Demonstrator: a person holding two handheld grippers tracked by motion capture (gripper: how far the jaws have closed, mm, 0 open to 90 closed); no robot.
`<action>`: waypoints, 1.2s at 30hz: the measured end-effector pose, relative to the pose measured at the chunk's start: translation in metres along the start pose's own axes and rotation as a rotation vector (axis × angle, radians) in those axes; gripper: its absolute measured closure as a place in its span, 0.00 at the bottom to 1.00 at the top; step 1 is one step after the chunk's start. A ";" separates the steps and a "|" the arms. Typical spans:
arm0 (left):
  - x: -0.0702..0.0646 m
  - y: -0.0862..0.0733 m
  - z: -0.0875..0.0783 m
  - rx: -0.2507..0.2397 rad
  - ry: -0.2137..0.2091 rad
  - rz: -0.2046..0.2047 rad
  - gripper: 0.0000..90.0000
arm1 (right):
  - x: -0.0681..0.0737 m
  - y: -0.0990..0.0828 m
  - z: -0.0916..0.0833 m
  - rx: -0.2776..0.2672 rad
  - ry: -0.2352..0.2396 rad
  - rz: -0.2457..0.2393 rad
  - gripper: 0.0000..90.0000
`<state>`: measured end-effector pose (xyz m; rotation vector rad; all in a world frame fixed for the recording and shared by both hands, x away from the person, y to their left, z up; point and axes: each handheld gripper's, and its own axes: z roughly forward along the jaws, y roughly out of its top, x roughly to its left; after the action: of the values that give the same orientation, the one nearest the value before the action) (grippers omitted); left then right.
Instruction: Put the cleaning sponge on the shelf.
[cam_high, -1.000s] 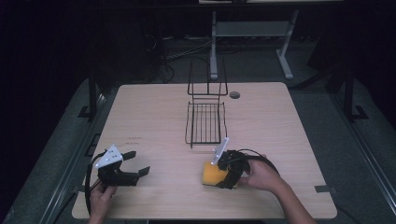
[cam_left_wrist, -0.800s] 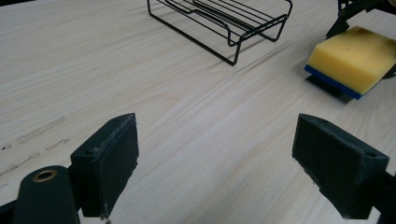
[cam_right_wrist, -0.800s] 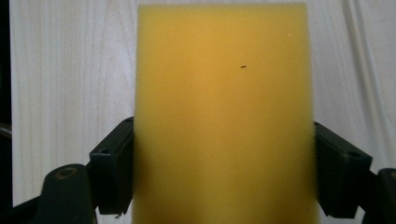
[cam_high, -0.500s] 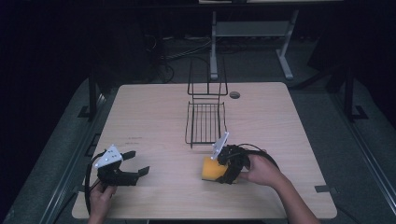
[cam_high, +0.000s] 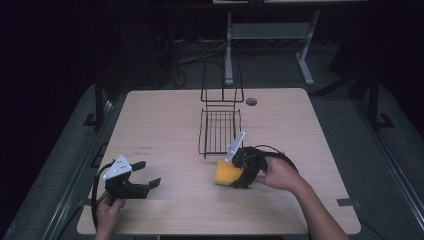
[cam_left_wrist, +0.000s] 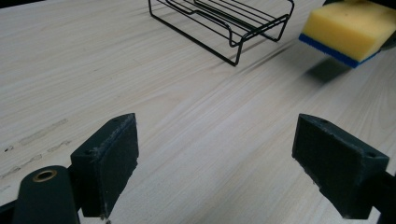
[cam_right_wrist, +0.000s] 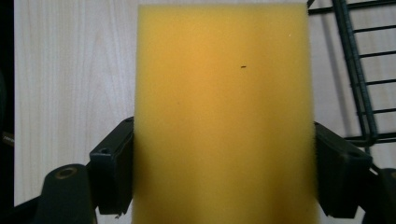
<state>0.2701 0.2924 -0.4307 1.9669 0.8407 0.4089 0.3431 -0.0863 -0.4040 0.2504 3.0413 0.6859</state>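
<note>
A yellow sponge (cam_high: 227, 173) with a blue underside (cam_left_wrist: 348, 29) is held just above the table, a little in front of the black wire rack (cam_high: 220, 129). My right gripper (cam_high: 239, 170) is shut on the sponge, its jaws pressing both long sides (cam_right_wrist: 223, 107). The rack (cam_left_wrist: 224, 21) has an upright back and a flat grid tray, and nothing lies in it. My left gripper (cam_high: 147, 175) rests near the front left of the table (cam_high: 165, 115), open, with bare wood between its pads (cam_left_wrist: 109, 158).
A round cable hole (cam_high: 251, 101) sits at the back of the table, right of the rack. Beyond the far edge stands a grey metal frame (cam_high: 270, 35) amid floor cables. A faint scuff mark (cam_left_wrist: 42, 133) shows on the wood.
My right gripper has carried the sponge slightly left and toward the rack's front edge. The left gripper has stayed put.
</note>
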 end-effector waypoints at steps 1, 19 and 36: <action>0.000 0.000 0.000 0.001 0.002 -0.001 0.16 | -0.001 0.001 -0.001 -0.001 -0.002 0.003 0.24; -0.001 0.002 0.007 0.007 0.013 0.018 0.16 | -0.022 0.014 -0.011 -0.008 0.003 0.005 0.24; -0.003 0.005 0.013 0.017 0.018 0.042 0.16 | -0.038 0.022 -0.016 -0.009 -0.008 0.013 0.24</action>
<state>0.2774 0.2810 -0.4328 2.0020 0.8179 0.4464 0.3836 -0.0796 -0.3805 0.2728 3.0312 0.6970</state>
